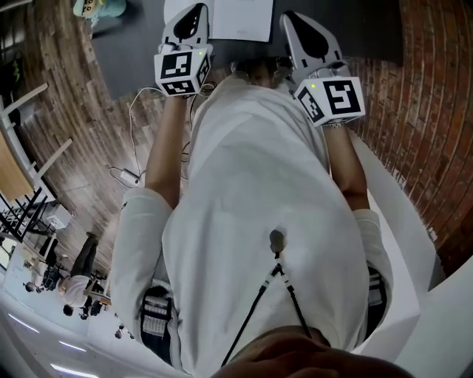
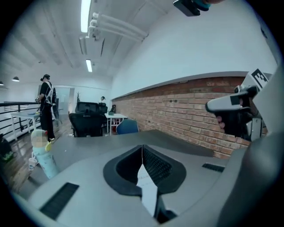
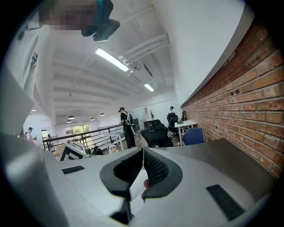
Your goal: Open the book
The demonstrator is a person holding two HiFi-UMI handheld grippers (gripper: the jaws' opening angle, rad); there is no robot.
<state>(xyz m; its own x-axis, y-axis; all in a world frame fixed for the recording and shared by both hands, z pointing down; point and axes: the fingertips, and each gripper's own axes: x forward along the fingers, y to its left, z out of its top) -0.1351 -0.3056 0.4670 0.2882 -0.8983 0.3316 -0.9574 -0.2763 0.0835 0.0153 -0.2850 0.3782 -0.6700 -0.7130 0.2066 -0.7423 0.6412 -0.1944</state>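
Observation:
A white book (image 1: pixel 238 18) lies flat and closed on the dark grey table (image 1: pixel 355 29) at the top of the head view. My left gripper (image 1: pixel 196 9) is held in front of my chest, its tips over the book's left edge, jaws shut with nothing between them. My right gripper (image 1: pixel 288 16) is level with it just right of the book, also shut and empty. In the left gripper view the jaws (image 2: pixel 142 147) meet at their tips, and a strip of white book (image 2: pixel 148 188) shows below them. The right gripper view shows its jaws (image 3: pixel 143 150) pressed together the same way.
A teal bottle (image 1: pixel 100 7) stands at the table's left end, also in the left gripper view (image 2: pixel 44 155). A brick wall (image 1: pixel 436 111) runs along the right. A cable (image 1: pixel 129 173) lies on the wooden floor. A person (image 2: pixel 45 106) and office chairs (image 2: pixel 88 119) are farther off.

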